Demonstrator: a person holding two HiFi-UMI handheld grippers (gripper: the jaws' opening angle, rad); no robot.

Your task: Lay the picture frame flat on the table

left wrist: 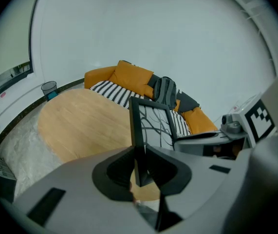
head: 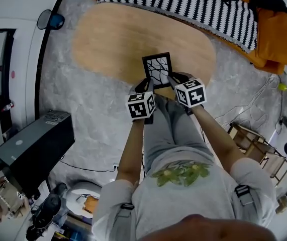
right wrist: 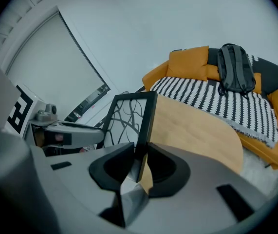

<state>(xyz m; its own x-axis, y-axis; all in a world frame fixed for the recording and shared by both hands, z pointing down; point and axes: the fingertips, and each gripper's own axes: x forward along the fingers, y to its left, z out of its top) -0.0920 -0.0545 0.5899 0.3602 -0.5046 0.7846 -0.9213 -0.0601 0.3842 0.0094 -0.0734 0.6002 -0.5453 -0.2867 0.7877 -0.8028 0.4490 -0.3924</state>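
A black picture frame [head: 158,69] with a white print of dark branches hangs over the near edge of the oval wooden table [head: 108,39]. My left gripper [head: 144,86] is shut on the frame's left side bar [left wrist: 138,145]. My right gripper [head: 172,80] is shut on its right side bar [right wrist: 146,126]. In the left gripper view the frame [left wrist: 153,126] stands upright between the jaws, with the right gripper [left wrist: 212,138] beyond it. From the right gripper view the picture [right wrist: 126,121] shows tilted, with the left gripper [right wrist: 68,130] behind it.
A couch with orange cushions and a black-and-white striped throw [head: 203,6] runs along the far side of the table, with a dark backpack [right wrist: 235,67] on it. A blue cup [left wrist: 49,88] stands on the floor left of the table. A black box [head: 32,149] sits near left.
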